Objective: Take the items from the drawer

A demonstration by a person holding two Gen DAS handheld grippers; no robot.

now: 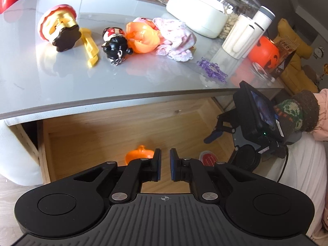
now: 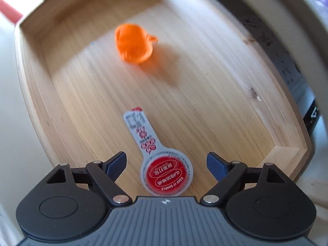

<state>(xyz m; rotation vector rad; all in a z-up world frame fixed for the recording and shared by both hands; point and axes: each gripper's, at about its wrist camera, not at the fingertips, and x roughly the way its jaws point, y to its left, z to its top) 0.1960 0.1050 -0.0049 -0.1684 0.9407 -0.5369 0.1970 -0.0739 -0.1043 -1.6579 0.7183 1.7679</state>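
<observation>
With its jaws spread wide, the right gripper [image 2: 166, 164] is lining up over the red-lidded tag [image 2: 162, 164] on the drawer [image 2: 205, 94] floor, needing to descend and pinch it, while the left gripper [image 1: 165, 165] is hovering nearly closed and empty.

Home living rm, by the look of it: glossy grey worktop [image 1: 67, 86] w/ open wooden drawer [image 1: 123, 127] under it, strewn w/ kids' toys — small dolls [image 1: 115, 41], orange plastic pumpkin bucket [image 1: 263, 51], purple beads [image 1: 212, 69]. Glass snack jar [image 1: 233, 2], thermos bottle [image 1: 263, 20]; yellow cushions [image 1: 295, 47] at far right.
</observation>
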